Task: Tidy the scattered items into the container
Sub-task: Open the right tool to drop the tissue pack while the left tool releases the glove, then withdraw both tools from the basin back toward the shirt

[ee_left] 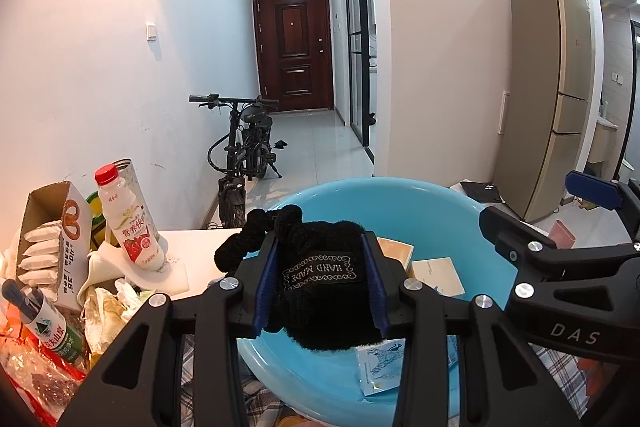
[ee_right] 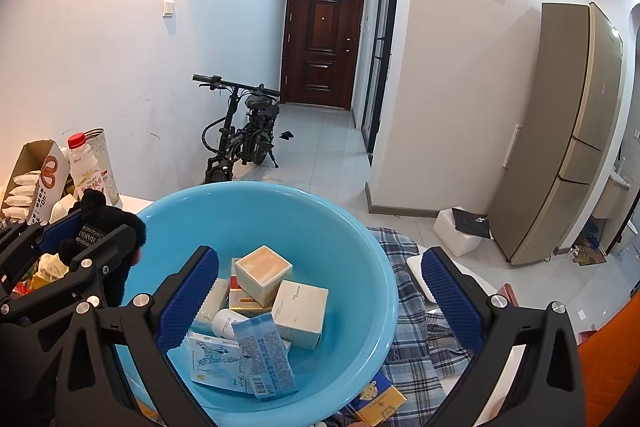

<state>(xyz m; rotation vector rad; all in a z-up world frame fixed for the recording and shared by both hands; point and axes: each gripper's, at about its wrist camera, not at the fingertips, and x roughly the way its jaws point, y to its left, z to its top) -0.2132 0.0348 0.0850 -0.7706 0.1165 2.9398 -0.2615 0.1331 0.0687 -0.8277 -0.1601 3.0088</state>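
Left gripper (ee_left: 320, 279) clamped on a black knitted hat (ee_left: 320, 267), blue pads pressed into both sides of it. Label reading "HAND MADE" faces the left wrist camera, upside down. Hat hangs over the near-left rim of the blue basin (ee_left: 440, 199), not yet resting inside; a fuzzy cord or pom-pom piece trails off to its left.

Right gripper (ee_right: 320, 291) spread wide, nothing between its fingers, held above the basin's right half. One blue pad sits over the basin interior, the other out past the rim above a plaid cloth (ee_right: 412, 307).

Inside the basin: several small boxes piled together. A tan-topped cube box (ee_right: 262, 271) on top, a white box (ee_right: 298, 311) just beside it, a pale blue packet (ee_right: 266, 359) leaning across a blue-and-white flat box (ee_right: 212, 359), and a white bottle end poking out between them.

Outside the basin, near its front rim on the plaid cloth: a yellow and blue box (ee_right: 378, 403).

Left of the basin, on the white table (ee_left: 200, 247): milk bottle (ee_left: 130, 223) with red cap, tilted; an open pretzel carton (ee_left: 52, 247) with white packets; a green-labelled water bottle (ee_left: 48, 323) lying amid wrappers.

Bicycle (ee_left: 244, 151) parked by the hallway wall, well apart.
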